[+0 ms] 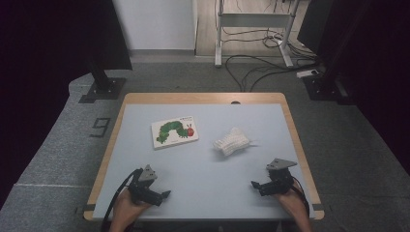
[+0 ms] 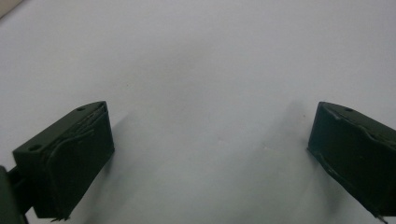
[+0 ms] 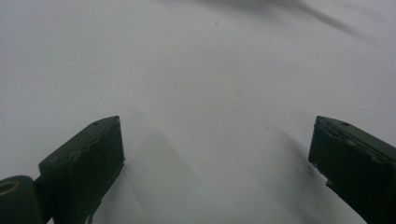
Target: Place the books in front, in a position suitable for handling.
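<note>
A picture book (image 1: 175,131) with a green caterpillar on its white cover lies flat, left of the table's middle. To its right rests a small white knitted cloth (image 1: 233,141), crumpled. Near the front left edge a hand holds my left gripper (image 1: 162,196), jaws pointing right and inward. My right gripper (image 1: 257,187) is held at the front right, jaws pointing left. In the left gripper view the left gripper (image 2: 210,154) stands open over the bare surface. In the right gripper view the right gripper (image 3: 215,158) is open too, with nothing between its jaws.
The table (image 1: 203,98) has a wooden rim around a pale grey-blue top. Black stand bases sit on the floor at the back left (image 1: 102,89) and back right (image 1: 323,84). Cables (image 1: 261,63) and a desk frame (image 1: 251,29) lie beyond the table.
</note>
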### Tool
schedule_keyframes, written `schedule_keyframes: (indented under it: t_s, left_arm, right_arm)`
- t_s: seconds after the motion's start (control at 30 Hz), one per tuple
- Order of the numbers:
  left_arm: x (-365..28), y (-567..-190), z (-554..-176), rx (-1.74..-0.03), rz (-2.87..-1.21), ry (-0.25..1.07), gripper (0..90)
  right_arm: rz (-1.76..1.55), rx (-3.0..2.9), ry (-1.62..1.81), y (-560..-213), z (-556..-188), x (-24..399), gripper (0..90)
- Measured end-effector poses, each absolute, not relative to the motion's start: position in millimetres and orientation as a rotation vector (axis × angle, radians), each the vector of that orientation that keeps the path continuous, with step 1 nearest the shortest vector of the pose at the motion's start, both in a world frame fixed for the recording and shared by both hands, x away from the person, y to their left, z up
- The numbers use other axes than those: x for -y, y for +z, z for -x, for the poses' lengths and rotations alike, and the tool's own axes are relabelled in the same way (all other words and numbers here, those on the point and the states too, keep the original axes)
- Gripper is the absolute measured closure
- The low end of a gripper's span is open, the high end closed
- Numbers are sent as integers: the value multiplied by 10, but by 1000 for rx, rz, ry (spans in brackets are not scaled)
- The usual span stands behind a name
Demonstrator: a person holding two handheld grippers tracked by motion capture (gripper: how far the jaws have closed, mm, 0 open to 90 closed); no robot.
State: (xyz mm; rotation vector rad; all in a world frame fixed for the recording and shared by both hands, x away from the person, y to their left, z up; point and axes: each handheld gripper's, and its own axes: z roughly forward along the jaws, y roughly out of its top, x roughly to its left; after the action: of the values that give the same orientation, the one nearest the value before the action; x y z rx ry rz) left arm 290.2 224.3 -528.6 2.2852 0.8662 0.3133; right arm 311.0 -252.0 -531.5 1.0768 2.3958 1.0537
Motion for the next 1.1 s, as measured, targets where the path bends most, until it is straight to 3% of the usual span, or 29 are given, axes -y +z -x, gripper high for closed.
schedule_keyframes:
  t_s: [0.6,1.1]
  left_arm:
    - [-2243,-5287,-2902,-866,-2285,313,0]
    - [-2241,-5287,-2902,-868,-2284,314,0]
  right_arm:
    - [-1049,-2371,1064,-5104,-3204,2452,28]
    - [-1026,-2372,1109,-4949,-3571,2308,28]
